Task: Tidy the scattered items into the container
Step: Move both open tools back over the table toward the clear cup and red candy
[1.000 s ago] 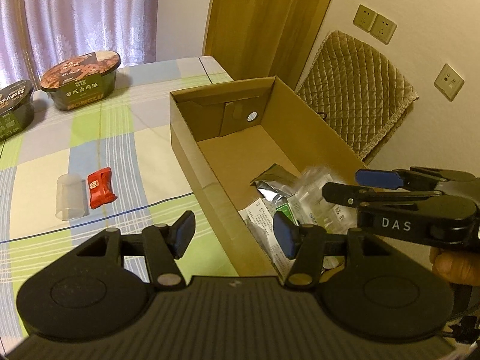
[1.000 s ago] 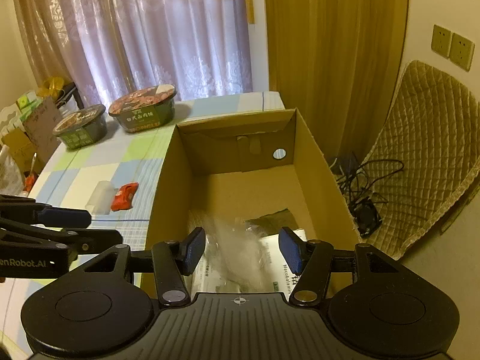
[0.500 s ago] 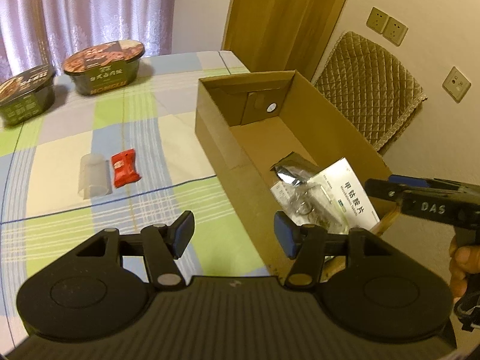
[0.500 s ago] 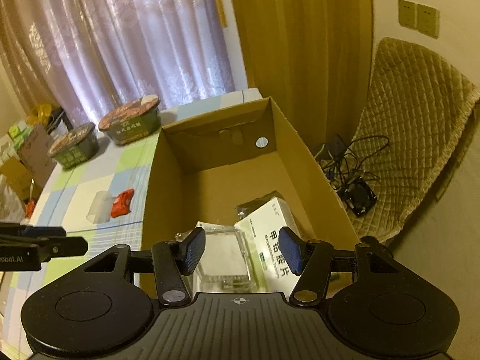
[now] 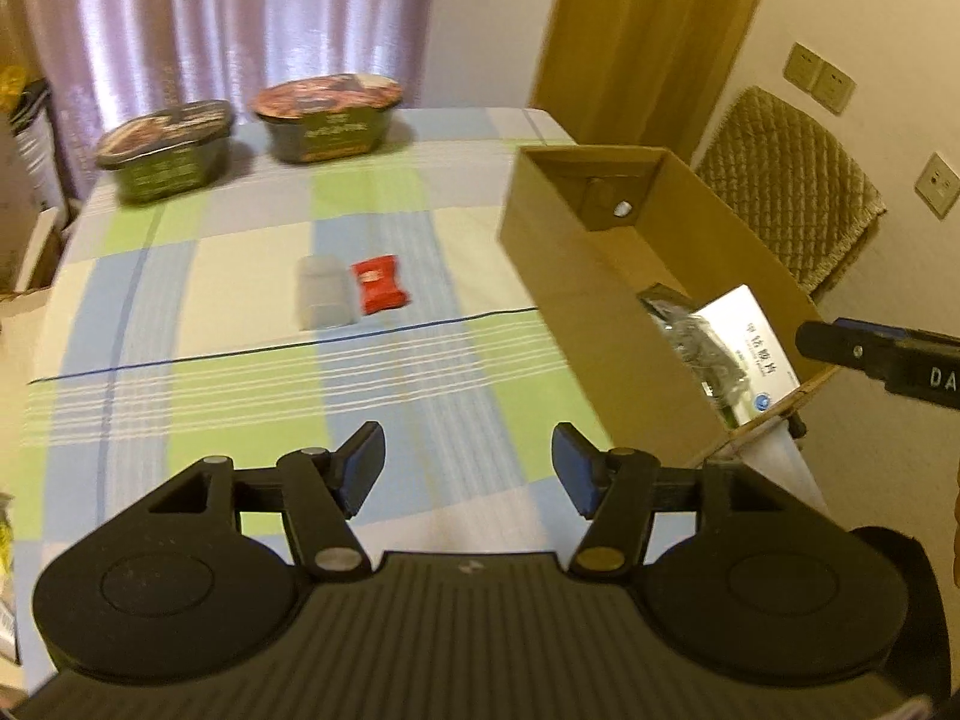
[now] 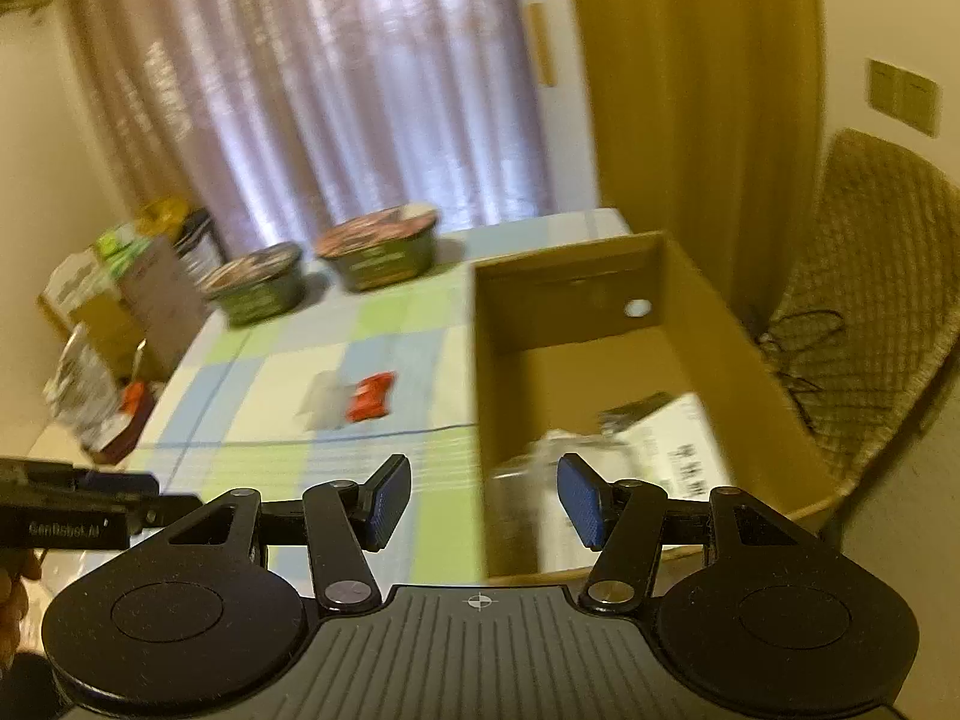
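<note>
I see box (image 5: 606,324) on table's (image 5: 240,378) right edge, w/ carton (image 5: 747,342) & packets (image 5: 690,330) in it. Left of box: wrapper (image 5: 379,283) touching cup (image 5: 324,290). Two bowls (image 5: 327,120) at far end.

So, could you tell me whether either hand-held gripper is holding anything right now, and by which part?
Nothing is held. The left hand-held gripper and the right hand-held gripper are both open, with only empty space between their blue pads.

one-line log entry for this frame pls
left hand-held gripper: open, empty | right hand-held gripper: open, empty | brown cardboard box: holds white medicine carton | small red snack packet, clear plastic cup: on tablecloth
</note>
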A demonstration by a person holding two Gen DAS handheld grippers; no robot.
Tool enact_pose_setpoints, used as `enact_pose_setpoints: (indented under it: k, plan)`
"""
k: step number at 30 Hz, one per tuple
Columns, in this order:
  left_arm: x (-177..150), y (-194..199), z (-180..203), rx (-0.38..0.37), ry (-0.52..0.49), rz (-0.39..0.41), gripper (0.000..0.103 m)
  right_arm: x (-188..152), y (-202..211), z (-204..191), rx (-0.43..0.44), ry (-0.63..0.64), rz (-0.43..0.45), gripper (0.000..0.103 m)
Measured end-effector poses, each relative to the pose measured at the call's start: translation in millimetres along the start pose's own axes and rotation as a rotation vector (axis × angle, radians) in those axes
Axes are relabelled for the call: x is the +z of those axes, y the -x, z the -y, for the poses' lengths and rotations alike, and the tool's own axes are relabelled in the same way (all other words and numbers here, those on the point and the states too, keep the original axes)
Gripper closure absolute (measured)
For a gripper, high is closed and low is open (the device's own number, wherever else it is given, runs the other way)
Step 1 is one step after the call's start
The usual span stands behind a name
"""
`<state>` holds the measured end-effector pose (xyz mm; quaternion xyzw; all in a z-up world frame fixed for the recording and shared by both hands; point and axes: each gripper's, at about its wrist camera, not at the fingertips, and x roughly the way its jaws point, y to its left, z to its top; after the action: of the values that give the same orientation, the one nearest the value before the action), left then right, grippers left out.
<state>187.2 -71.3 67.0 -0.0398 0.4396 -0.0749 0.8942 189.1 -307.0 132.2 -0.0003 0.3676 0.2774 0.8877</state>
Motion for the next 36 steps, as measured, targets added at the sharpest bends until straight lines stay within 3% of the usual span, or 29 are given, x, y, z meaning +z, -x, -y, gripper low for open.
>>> enact_pose_setpoints:
  k: [8, 10, 21, 36]
  plan:
    - [-14, 37, -43, 0.053, 0.054, 0.036, 0.039, -12, -5, -57, 0.061, 0.114, -0.034, 0.04]
    - [-16, 41, -52, 0.06, 0.067, 0.042, 0.037, -14, -7, -67, 0.069, 0.134, -0.033, 0.004]
    - [0, 13, -90, 0.076, 0.113, 0.04, 0.033, -15, -55, -101, 0.108, 0.214, -0.092, 0.004]
    - [54, -127, -129, 0.036, 0.122, -0.002, 0.033, -8, -191, -99, 0.104, 0.172, -0.168, 0.004]
